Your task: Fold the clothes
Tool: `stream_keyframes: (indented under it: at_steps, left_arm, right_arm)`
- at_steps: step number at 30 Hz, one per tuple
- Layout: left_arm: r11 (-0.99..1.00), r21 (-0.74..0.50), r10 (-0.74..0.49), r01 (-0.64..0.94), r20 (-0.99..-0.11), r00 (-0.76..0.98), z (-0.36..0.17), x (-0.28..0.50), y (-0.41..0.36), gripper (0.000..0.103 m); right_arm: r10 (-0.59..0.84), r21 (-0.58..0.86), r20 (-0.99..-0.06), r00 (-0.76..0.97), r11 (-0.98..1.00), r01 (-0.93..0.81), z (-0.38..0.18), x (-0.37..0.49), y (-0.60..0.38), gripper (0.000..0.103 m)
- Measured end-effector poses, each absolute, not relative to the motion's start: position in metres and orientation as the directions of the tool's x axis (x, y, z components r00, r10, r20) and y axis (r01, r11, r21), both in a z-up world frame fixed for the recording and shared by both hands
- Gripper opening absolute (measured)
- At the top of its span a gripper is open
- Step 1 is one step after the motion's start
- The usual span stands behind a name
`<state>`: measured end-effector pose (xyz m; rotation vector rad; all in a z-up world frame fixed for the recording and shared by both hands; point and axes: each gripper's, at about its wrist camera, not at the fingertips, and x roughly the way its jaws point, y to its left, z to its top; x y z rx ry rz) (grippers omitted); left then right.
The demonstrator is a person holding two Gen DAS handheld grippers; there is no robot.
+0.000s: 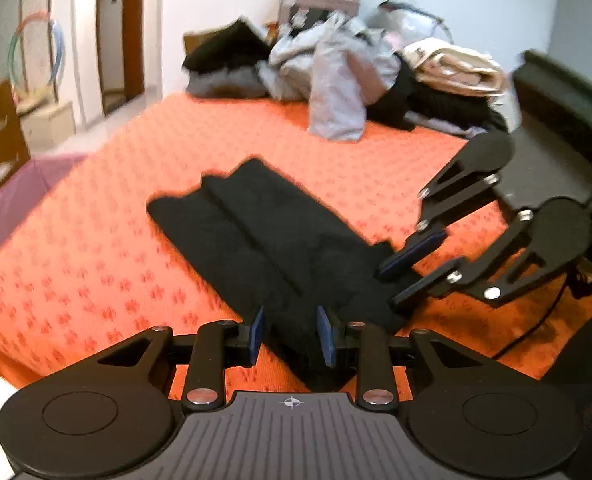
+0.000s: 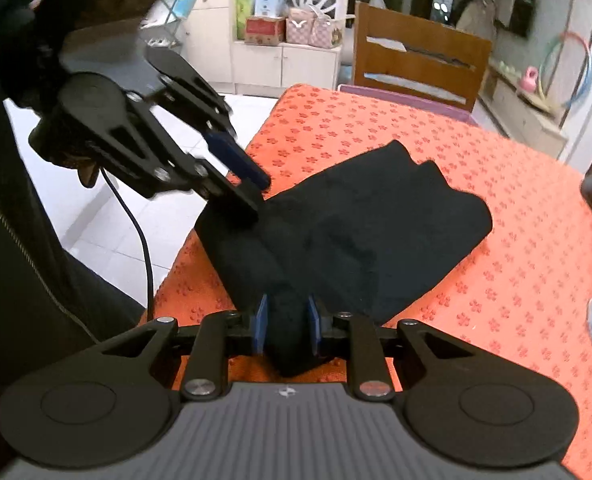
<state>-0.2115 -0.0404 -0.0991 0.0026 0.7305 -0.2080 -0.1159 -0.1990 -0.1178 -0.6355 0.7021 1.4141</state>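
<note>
Black trousers (image 1: 279,236) flat on orange bedspread (image 1: 95,264), near its edge; left gripper (image 1: 289,334) and right gripper (image 2: 285,328) both pinch near end; risk: uneven lift skews fold, thick fabric slips out

Wooden chair (image 2: 420,66) stands at the table's far edge. White cabinet (image 2: 283,62) behind carries boxes (image 2: 264,30) and bags (image 2: 314,28). Hoops (image 2: 568,72) lean against wall.

Even indoor light, motion blur throughout, fisheye bending and dark vignetted corners.
</note>
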Motion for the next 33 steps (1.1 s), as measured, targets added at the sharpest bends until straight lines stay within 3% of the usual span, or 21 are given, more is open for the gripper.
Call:
stream_keyframes:
  at_steps: [4,7,12,18,21,26,28,31,33]
  left_arm:
    - [0.941,0.011,-0.251,0.338,-0.646,0.72,-0.087,-0.221,-0.057,0.044]
    - [0.891,0.081,-0.28,0.447,-0.675,0.682,-0.096,-0.224,-0.074,0.045]
    - [0.867,0.131,-0.244,0.48,-0.729,0.64,-0.118,-0.215,-0.079,0.045]
    - [0.874,0.101,-0.252,0.476,-0.743,0.62,-0.127,-0.205,-0.067,0.045]
    - [0.881,0.043,-0.287,0.471,-0.743,0.605,-0.124,-0.202,-0.06,0.046]
    - [0.838,0.085,-0.299,0.539,-0.755,0.584,-0.126,-0.205,-0.067,0.06]
    - [0.827,0.108,-0.292,0.551,-0.755,0.587,-0.128,-0.206,-0.069,0.06]
    - [0.848,0.113,-0.271,0.518,-0.748,0.606,-0.127,-0.202,-0.064,0.037]
    - [0.867,0.073,-0.279,0.494,-0.749,0.601,-0.125,-0.197,-0.056,0.031]
  right_arm:
    - [0.647,0.056,-0.762,-0.004,0.059,-0.997,-0.121,-0.112,-0.199,0.029]
    - [0.64,0.054,-0.768,-0.023,0.028,-0.998,-0.122,-0.113,-0.197,0.037]
    - [0.624,0.02,-0.781,-0.041,-0.041,-0.999,-0.122,-0.121,-0.194,0.049]
    - [0.624,-0.045,-0.781,-0.018,-0.084,-0.995,-0.123,-0.126,-0.195,0.049]
    - [0.625,-0.083,-0.78,0.002,-0.101,-0.991,-0.123,-0.128,-0.195,0.041]
    - [0.613,0.1,-0.787,-0.078,0.003,-0.995,-0.117,-0.101,-0.192,0.035]
    - [0.608,0.2,-0.783,-0.13,0.049,-0.979,-0.116,-0.086,-0.191,0.033]
    - [0.607,0.328,-0.77,-0.197,0.112,-0.938,-0.117,-0.065,-0.19,0.031]
    - [0.611,0.358,-0.761,-0.218,0.116,-0.926,-0.118,-0.06,-0.191,0.031]
